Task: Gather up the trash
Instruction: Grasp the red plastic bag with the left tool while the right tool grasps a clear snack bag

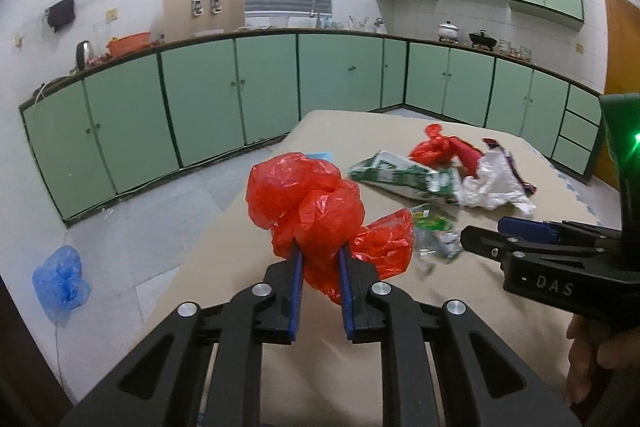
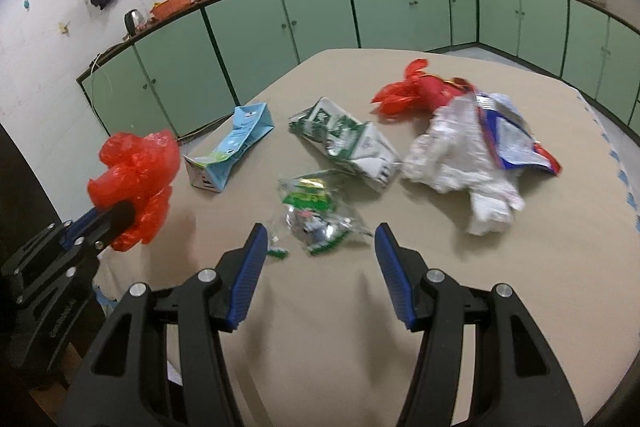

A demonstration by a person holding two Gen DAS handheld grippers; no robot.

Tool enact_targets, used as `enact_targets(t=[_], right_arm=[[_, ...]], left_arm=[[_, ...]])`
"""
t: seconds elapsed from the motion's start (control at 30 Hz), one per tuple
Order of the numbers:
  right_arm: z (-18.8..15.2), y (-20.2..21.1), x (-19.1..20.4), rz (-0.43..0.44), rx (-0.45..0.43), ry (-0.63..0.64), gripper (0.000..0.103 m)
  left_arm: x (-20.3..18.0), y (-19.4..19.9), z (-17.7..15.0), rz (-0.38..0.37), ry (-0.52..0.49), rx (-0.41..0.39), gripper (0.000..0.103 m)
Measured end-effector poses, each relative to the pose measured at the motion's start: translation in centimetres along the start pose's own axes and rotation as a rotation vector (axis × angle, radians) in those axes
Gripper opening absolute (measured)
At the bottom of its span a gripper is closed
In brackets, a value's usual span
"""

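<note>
My left gripper (image 1: 320,255) is shut on a crumpled red plastic bag (image 1: 312,203) and holds it above the table's left edge; the bag also shows in the right wrist view (image 2: 134,183). My right gripper (image 2: 320,239) is open and empty, low over the beige table (image 2: 320,327), just short of a clear and green wrapper (image 2: 316,215). Further on lie a crushed green and white carton (image 2: 352,139), a light blue carton (image 2: 232,147), a white plastic bag (image 2: 460,155) and a second red bag (image 2: 416,91).
A blue plastic bag (image 1: 60,279) hangs at the lower left beside the table. Green kitchen cabinets (image 1: 240,91) line the walls beyond the tiled floor. The table edge runs close on the left.
</note>
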State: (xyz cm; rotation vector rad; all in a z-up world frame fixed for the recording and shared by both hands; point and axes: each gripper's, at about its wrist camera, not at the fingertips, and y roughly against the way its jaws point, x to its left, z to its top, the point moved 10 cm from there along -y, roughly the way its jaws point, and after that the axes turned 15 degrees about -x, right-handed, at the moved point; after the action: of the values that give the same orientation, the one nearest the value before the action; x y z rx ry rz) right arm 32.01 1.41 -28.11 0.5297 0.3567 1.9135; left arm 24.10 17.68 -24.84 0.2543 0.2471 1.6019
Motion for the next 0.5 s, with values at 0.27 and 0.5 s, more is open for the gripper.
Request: enact_targets(t=[0.27, 0.5], right_arm=[[-1.2, -3.3, 0.3, -0.025, 0.058, 0.001, 0.054], [-2.1, -3.7, 0.3, -0.014, 0.085, 0.009, 0.03]], left_arm=[[0.7, -1.1, -0.7, -0.025, 0.03, 0.009, 0.016], [1.5, -1.6, -1.0, -0.033, 0.065, 0.023, 0.016]])
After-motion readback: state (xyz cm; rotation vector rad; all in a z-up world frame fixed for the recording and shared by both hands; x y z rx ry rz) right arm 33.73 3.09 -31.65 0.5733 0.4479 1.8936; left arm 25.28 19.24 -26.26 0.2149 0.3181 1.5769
